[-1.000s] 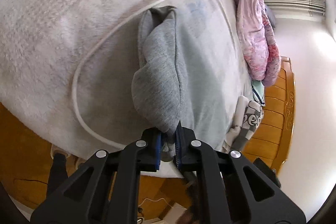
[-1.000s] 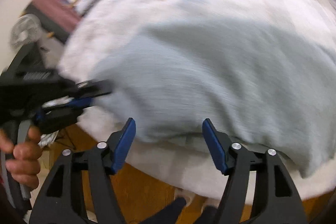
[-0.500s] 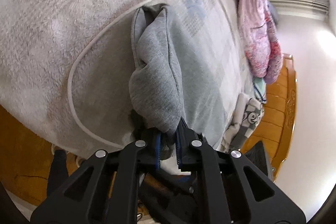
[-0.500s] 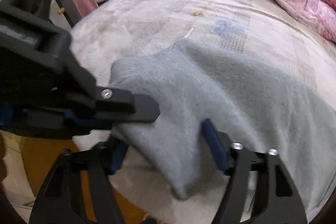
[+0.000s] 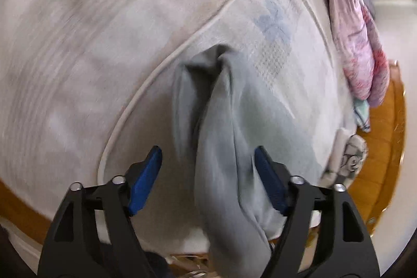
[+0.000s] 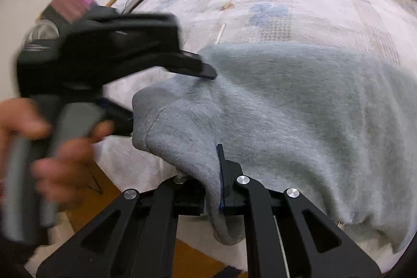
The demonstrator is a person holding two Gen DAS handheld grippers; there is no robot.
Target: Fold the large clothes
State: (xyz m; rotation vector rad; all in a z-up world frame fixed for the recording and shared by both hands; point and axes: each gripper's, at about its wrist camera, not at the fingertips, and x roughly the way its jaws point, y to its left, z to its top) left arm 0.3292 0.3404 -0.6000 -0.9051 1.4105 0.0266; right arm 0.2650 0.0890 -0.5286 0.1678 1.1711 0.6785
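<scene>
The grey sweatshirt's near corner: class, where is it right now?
In the right wrist view, it hangs over the bed's near edge, clamped in the right gripper; the grey sweatshirt spreads behind.

Both grippers are matte black skeletal frames with triangular cut-outs, round silver screws at the joints and blue pads inside the fingers (image 5: 146,181), the left gripper (image 6: 166,61) carried on a grey squeeze handle in the person's bare hand (image 6: 60,147).
</scene>
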